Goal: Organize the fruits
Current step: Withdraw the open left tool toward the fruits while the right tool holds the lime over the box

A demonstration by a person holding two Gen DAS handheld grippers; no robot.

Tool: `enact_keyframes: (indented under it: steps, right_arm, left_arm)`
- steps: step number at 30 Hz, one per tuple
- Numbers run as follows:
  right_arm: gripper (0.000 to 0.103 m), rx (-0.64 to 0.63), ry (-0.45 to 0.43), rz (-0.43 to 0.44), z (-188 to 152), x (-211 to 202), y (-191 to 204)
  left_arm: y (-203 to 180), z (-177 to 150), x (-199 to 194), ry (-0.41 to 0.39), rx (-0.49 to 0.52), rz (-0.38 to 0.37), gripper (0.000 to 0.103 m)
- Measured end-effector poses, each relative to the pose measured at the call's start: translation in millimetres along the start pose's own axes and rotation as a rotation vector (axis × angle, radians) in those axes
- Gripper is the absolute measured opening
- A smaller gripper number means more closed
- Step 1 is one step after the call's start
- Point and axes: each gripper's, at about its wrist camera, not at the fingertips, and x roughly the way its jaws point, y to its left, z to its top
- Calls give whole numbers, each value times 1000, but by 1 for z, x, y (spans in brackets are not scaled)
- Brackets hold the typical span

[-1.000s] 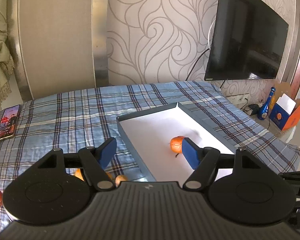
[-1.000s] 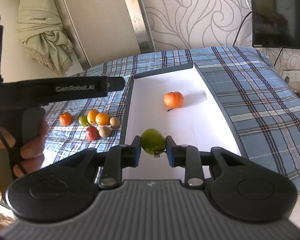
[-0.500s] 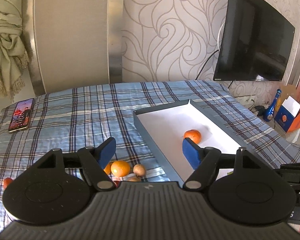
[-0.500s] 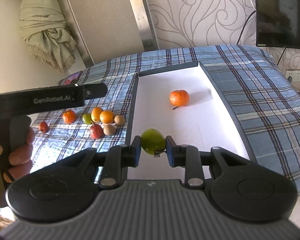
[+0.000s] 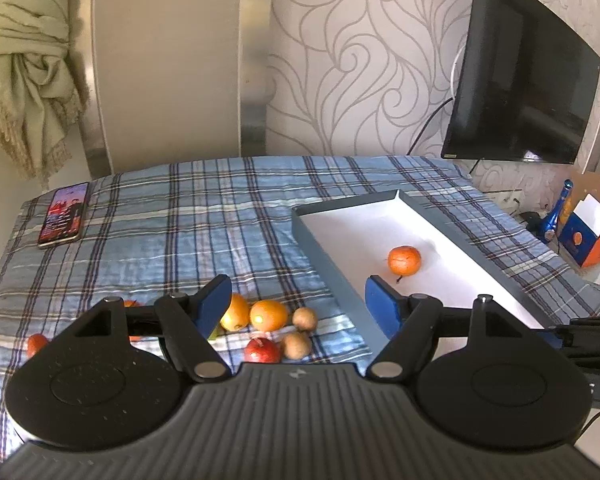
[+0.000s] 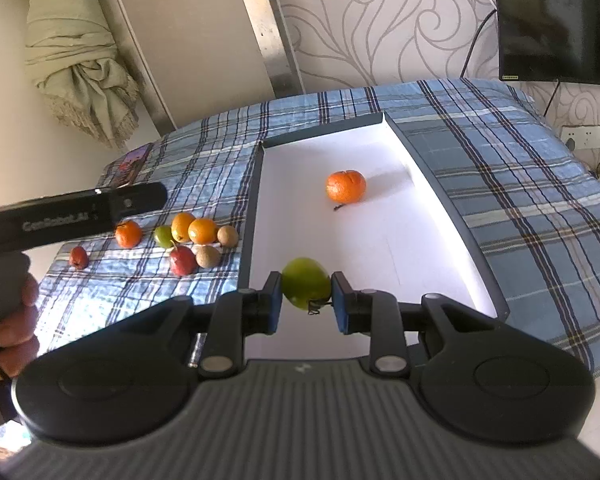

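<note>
Phone lies well apart from loose fruits beside tray

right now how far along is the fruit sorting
Done: one orange mandarin lies in the white-lined grey tray. In hand: the right tongs grip a green round fruit over the tray's near end. Left: eight small fruits clustered on the blue plaid cloth, with the open, empty left tongs above them.
</note>
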Motion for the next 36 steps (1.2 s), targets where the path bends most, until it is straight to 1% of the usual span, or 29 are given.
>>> enact_keyframes:
  steps: [10,16,23,29,36]
  right_arm:
    - [29,10,-3,2,1,4,1]
    - [29,16,-5,-4,1,6,0]
    - [29,27,-13,-32,4,9,-6]
    - [29,5,-14,-69,5,16,-10]
    - [29,-25,9,-86,3,26,-9]
  left_arm:
    - [19,-5,-11,3,-17,46,78]
    - [37,-6,-15,3,-44,78,78]
    - [56,-9,-20,4,-75,112,78]
    - [67,-12,-21,8,-97,137,78]
    - [78,-16,-21,12,-117,166,78]
